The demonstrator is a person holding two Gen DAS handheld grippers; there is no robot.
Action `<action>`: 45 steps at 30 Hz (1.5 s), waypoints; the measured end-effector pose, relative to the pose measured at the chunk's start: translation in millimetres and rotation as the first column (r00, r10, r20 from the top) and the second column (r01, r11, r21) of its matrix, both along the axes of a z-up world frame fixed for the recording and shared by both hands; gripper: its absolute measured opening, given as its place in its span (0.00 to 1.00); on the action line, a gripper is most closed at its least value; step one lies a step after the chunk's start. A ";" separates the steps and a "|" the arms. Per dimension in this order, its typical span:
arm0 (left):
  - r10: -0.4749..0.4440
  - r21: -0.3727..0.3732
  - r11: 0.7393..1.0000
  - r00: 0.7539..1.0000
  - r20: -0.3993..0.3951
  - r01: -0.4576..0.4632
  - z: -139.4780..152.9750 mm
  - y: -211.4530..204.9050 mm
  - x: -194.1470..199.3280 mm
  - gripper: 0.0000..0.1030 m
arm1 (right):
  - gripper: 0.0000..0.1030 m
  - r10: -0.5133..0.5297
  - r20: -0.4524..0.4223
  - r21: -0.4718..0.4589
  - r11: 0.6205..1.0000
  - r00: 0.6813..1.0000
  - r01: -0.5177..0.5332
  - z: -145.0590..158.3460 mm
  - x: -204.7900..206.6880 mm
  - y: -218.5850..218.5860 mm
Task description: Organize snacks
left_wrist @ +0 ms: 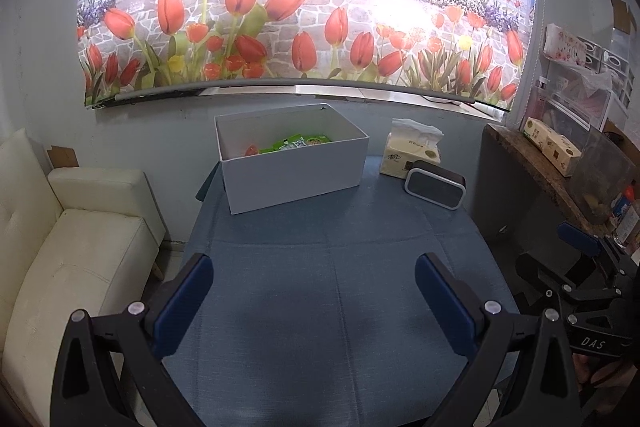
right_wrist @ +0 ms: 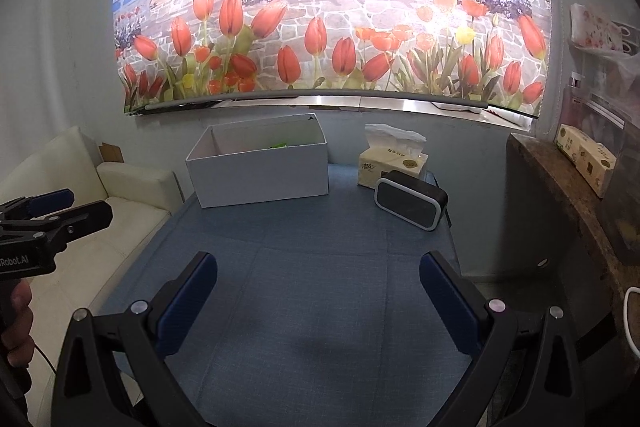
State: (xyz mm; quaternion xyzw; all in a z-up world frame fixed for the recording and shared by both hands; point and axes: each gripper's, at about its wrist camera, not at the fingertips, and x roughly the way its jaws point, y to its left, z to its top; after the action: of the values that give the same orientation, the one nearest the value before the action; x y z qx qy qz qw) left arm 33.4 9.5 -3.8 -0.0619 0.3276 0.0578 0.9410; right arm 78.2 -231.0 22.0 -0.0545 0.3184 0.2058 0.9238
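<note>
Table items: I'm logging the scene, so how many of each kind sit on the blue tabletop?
White box: 1
Tissue pack: 1
Black speaker: 1
Total: 3
The snacks inside the box are too hidden to count.

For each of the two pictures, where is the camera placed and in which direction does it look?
Left wrist: on the left gripper, facing the white box on the table; right gripper at right edge.
Right wrist: on the right gripper, same direction; left gripper and hand at left.
Shared: box, tissue pack, speaker.
</note>
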 end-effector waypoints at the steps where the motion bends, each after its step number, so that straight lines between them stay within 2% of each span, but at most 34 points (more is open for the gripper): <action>1: 0.002 0.001 1.000 1.000 -0.002 -0.002 -0.3 0.1 -0.9 1.00 | 1.00 -0.001 -0.001 0.001 1.000 1.000 0.001 0.3 -0.3 0.1; 45: -0.035 -0.014 0.999 0.999 -0.010 0.035 -2.5 2.5 -8.2 1.00 | 1.00 0.022 0.017 -0.002 1.000 1.000 -0.022 7.3 -7.8 8.7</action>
State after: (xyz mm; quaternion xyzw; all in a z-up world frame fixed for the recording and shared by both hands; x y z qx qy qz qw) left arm 25.2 12.0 -6.3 -0.0622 0.3340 0.0396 0.9397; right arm 70.4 -222.4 29.3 -0.0602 0.3103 0.2151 0.9240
